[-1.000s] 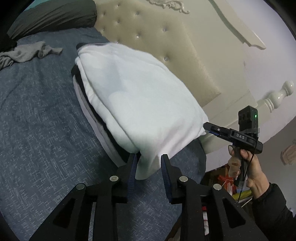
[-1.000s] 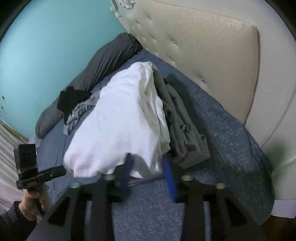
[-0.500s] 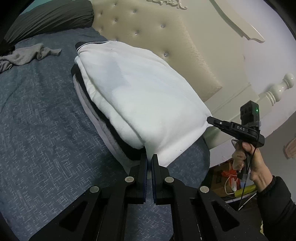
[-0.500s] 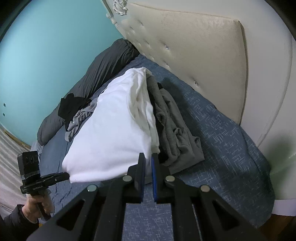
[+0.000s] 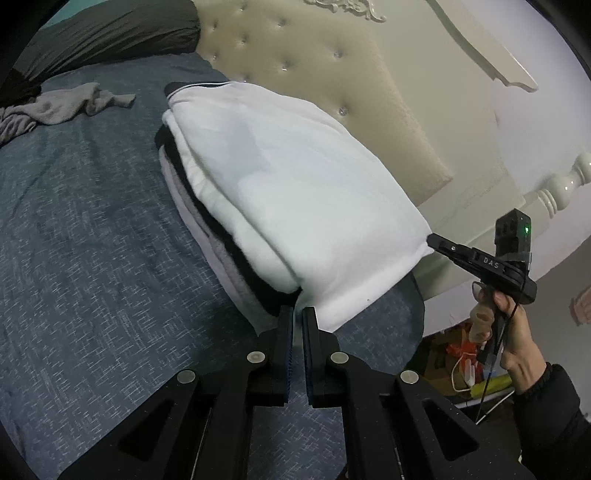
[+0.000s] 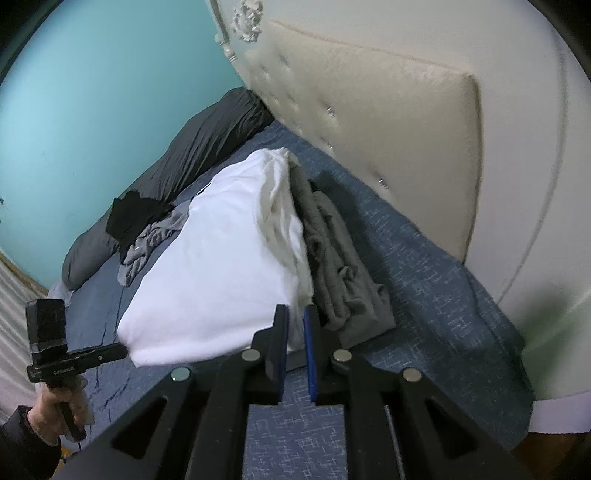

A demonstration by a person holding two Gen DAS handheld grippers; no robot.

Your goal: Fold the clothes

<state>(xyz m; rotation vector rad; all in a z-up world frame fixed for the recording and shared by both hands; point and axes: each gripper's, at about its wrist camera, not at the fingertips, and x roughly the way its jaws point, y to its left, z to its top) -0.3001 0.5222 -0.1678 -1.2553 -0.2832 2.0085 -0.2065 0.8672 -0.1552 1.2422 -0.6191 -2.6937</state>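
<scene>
A white garment (image 5: 295,184) lies folded on top of a stack of dark and pale clothes (image 5: 225,254) on the blue bed. My left gripper (image 5: 298,314) is shut on its near corner. In the same view my right gripper (image 5: 434,242), held by a hand, pinches the other near corner at the bed's edge. From the right wrist, the white garment (image 6: 221,266) runs away from me, and my right gripper (image 6: 295,314) is shut with white cloth between its fingers. My left gripper (image 6: 120,350) touches the garment's far left corner.
Grey folded clothes (image 6: 336,266) sit under and beside the white one, close to the tufted cream headboard (image 6: 388,110). A crumpled grey garment (image 5: 62,110) and a dark pillow (image 5: 110,33) lie further up the blue bedsheet (image 5: 92,258). Clutter sits on the floor past the bed corner (image 5: 461,362).
Both grippers stood open around the garment's near edge one second ago. They closed on its two corners and have stayed shut since.
</scene>
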